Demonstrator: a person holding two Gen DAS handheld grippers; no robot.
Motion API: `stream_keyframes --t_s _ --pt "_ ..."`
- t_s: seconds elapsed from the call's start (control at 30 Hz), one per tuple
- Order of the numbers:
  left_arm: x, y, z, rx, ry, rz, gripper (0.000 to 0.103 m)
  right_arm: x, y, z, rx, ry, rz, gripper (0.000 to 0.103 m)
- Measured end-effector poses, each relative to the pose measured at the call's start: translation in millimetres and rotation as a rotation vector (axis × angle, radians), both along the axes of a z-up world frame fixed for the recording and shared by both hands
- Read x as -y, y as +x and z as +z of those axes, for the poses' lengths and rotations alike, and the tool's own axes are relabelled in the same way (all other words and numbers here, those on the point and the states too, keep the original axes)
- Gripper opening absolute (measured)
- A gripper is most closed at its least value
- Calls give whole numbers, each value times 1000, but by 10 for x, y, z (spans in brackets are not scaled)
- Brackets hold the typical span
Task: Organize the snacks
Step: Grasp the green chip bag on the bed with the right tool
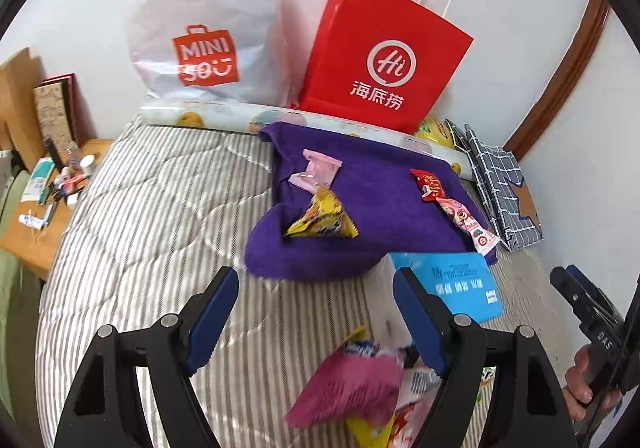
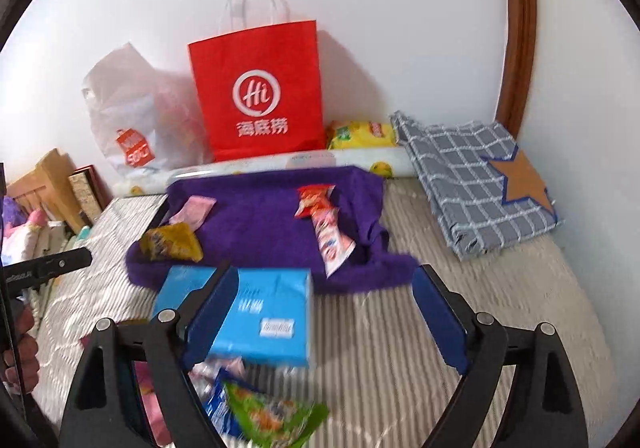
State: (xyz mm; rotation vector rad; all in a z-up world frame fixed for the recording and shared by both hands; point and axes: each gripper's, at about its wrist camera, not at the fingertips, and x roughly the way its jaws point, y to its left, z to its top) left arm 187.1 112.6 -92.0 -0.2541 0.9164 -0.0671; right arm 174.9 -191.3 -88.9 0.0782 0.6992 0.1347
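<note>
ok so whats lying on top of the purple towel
Four snacks lie on the purple towel: a pink packet, yellow packet, red packet and pink-and-white stick pack. Anything beneath the towel is hidden.

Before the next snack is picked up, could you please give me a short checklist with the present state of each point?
1. Left claw open: ok, nothing between its jaws.
2. Right claw open: ok, also holding nothing.
3. Sorted snacks on the purple towel: ok, the pink packet and yellow packet lie on one side, the red packet and the pink-and-white stick packet on the other.
4. Unsorted pile reachable: ok, the magenta packet lies close below the left claw.
5. Blue box out of the way: not ok, it lies between pile and towel.
6. Pile contents: cannot tell, blurred.
</note>
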Motion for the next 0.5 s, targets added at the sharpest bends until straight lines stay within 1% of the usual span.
stream_keyframes --t_s 0.07,0.13,0.23,0.3,0.37,0.5 --pt "-24 -99 -8 -3 13 8 78 1 -109 -43 6 24 26 89" --pt "-42 -173 -19 -13 0 0 79 -17 -167 -89 -17 33 43 89" --pt "-79 -283 -50 -18 -18 13 79 -69 -261 -181 -41 48 78 89" --pt "-81 -347 -69 -16 -9 18 79 -135 -337 -268 -53 43 111 89" --pt "-102 -420 -95 -7 -22 15 79 -194 -400 -350 -61 26 131 89" --pt "-140 -522 -162 -3 -50 15 79 -248 -492 -543 -86 32 169 83"
